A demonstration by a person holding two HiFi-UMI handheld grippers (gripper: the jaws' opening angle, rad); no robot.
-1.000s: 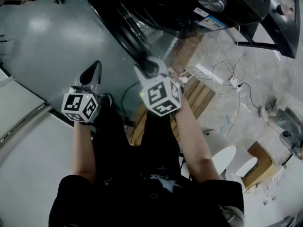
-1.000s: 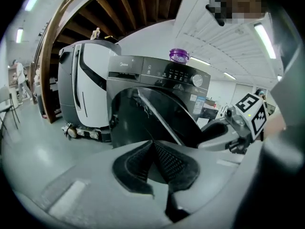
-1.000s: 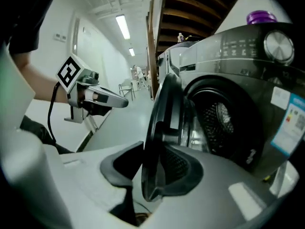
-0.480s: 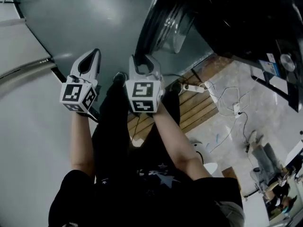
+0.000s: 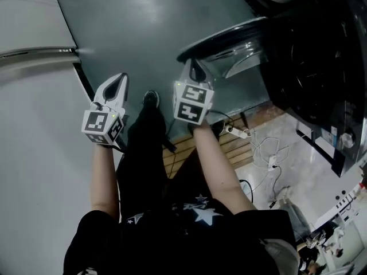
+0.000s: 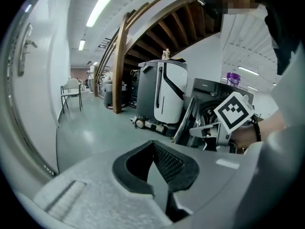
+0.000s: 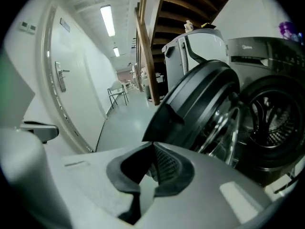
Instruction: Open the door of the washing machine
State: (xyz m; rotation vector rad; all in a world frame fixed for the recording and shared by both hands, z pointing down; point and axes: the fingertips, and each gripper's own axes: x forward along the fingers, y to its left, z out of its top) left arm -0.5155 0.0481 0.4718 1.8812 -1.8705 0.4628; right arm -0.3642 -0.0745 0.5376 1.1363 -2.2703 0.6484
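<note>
Now the right gripper [image 7: 152, 146] has just closed its jaws, and they meet tip to tip with nothing between them. The left gripper [image 6: 153, 143] holds its jaws together too, empty. Just ahead of the right jaws, the door [image 7: 200, 97] stands swung open from the washing machine [image 7: 269, 123], above the grey floor [image 5: 143, 27].

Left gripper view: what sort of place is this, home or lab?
Likely a workshop or test hall, not a home: bare painted floor, ceiling strip lights, timber stair overhead, appliances in a row.
</note>
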